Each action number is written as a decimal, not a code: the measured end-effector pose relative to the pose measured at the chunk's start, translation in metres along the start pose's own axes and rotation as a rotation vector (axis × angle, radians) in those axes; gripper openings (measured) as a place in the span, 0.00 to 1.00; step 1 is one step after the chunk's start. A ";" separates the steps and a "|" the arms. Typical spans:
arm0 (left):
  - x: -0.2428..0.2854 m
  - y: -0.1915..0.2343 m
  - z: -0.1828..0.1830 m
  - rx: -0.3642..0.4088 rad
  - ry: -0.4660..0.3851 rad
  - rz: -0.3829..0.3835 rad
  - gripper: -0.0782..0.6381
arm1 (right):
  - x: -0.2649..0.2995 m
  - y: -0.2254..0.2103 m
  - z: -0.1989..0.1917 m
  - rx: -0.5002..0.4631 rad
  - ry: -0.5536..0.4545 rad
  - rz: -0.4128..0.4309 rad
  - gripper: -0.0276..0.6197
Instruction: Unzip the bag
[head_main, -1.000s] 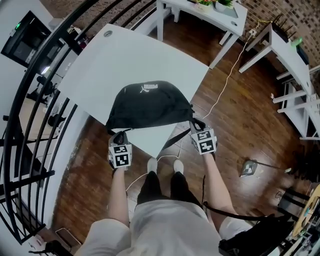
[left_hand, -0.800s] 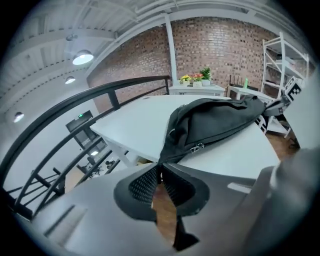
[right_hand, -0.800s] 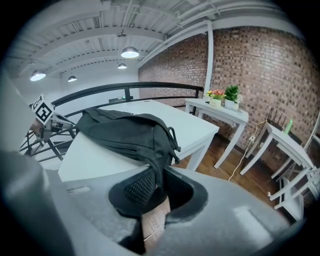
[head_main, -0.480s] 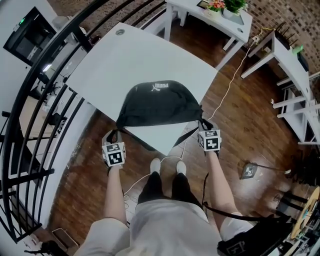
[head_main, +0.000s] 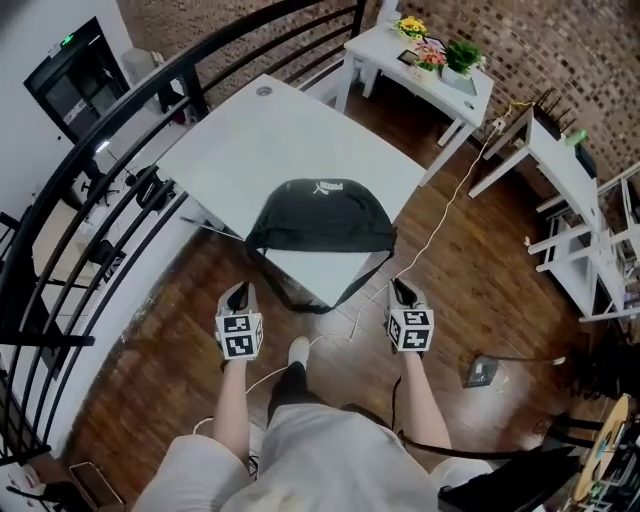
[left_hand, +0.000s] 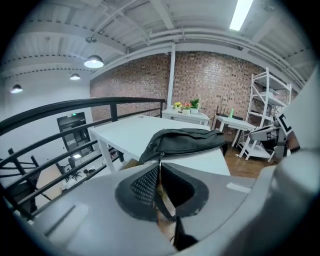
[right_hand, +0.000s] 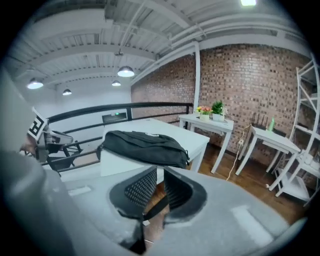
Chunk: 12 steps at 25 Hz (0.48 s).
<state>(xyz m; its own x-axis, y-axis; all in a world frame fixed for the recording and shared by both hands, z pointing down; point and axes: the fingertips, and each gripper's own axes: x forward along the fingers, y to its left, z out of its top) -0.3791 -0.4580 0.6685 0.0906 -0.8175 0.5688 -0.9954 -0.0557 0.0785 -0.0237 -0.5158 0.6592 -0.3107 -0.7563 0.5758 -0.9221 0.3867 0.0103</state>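
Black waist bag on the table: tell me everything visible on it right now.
The black waist bag is soft fabric, crescent-shaped, with a white logo on top. It lies flat near the corner of the white table. A zipper runs along its side and looks closed. Its strap hangs in a loop off the table's edge. Only the table is seen touching it.

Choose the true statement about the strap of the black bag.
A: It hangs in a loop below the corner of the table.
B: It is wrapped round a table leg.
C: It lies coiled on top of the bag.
A: in the head view the strap drops from both ends of the black bag and loops below the corner of the white table.
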 end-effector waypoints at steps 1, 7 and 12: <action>-0.016 -0.009 0.004 -0.009 -0.032 -0.011 0.14 | -0.017 0.013 0.004 0.011 -0.035 0.016 0.06; -0.115 -0.101 0.014 0.001 -0.226 -0.073 0.13 | -0.138 0.056 -0.008 0.051 -0.225 0.142 0.03; -0.243 -0.218 -0.006 0.026 -0.382 -0.109 0.13 | -0.283 0.052 -0.037 0.056 -0.393 0.174 0.03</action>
<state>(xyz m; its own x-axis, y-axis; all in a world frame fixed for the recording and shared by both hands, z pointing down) -0.1843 -0.2433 0.5182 0.1818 -0.9601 0.2124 -0.9816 -0.1643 0.0976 0.0246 -0.2622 0.5268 -0.5167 -0.8301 0.2095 -0.8560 0.5051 -0.1098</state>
